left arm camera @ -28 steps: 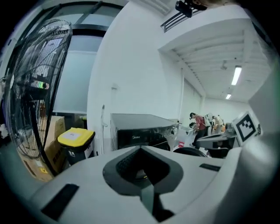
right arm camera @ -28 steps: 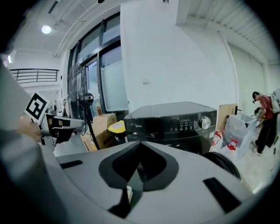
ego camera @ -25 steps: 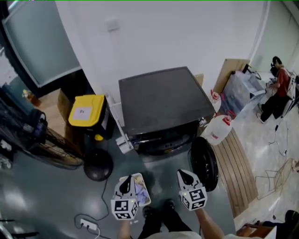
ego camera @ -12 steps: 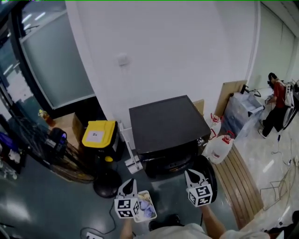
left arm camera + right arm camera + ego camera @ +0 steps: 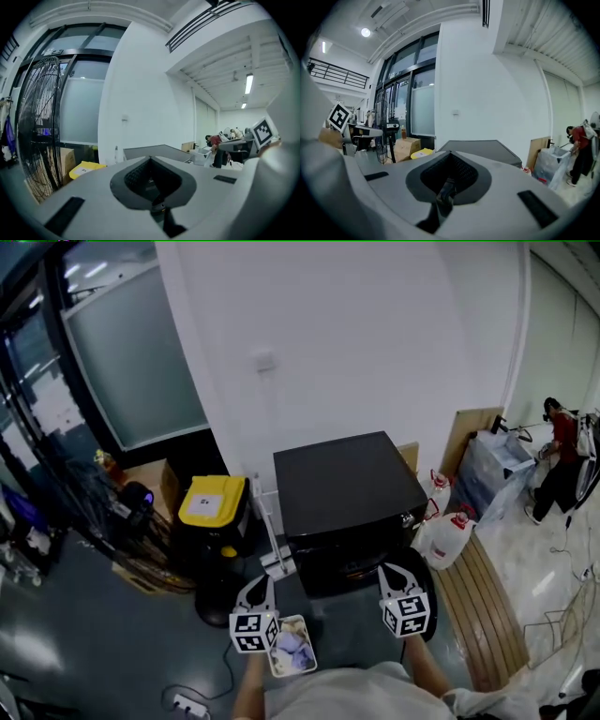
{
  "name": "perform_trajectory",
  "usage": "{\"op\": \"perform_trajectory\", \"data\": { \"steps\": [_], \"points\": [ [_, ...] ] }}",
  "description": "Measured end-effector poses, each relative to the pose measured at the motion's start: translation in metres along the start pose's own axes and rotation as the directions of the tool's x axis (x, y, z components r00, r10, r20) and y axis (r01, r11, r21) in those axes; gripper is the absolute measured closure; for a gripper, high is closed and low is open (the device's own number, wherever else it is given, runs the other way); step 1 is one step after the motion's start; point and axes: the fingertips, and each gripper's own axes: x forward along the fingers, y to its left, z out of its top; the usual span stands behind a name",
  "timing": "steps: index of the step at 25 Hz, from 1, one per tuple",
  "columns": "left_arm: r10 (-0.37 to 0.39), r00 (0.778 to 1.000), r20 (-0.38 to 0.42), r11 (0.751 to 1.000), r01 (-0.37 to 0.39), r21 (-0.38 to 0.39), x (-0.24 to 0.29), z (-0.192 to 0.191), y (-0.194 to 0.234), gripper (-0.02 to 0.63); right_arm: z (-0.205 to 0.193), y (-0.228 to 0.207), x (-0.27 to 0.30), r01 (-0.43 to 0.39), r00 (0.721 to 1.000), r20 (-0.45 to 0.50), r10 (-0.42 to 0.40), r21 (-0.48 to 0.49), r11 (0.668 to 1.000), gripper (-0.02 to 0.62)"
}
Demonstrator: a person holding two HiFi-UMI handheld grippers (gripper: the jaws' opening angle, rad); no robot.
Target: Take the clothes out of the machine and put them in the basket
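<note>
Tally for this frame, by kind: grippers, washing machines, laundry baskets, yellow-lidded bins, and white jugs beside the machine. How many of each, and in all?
grippers: 2 (left gripper, right gripper)
washing machine: 1
basket: 1
yellow-lidded bin: 1
white jugs: 2
Total: 7

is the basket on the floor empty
No, pale clothes lie inside the basket.

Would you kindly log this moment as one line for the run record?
left hand-held gripper: shut, empty | right hand-held gripper: shut, empty | basket: holds clothes, in front of machine
</note>
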Motion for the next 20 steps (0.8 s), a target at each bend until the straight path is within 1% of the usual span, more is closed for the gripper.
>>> {"op": "perform_trajectory", "data": {
  "steps": [9, 20],
  "points": [
    [0.020, 1.000, -0.002, 0.999, -0.020, -0.031, -0.008, -0.005, 0.008, 0.588, 0.004, 0.009, 0.004, -0.006, 1.000, 0.015, 0.006, 0.008, 1.000, 0.572],
    [0.007, 1.000, -0.016, 1.000, -0.007, -0.028, -0.006, -0.009, 0.001, 0.588, 0.002, 0.012, 0.002, 0.000, 1.000, 0.001, 0.000, -0.001, 1.000, 0.572]
  ]
}}
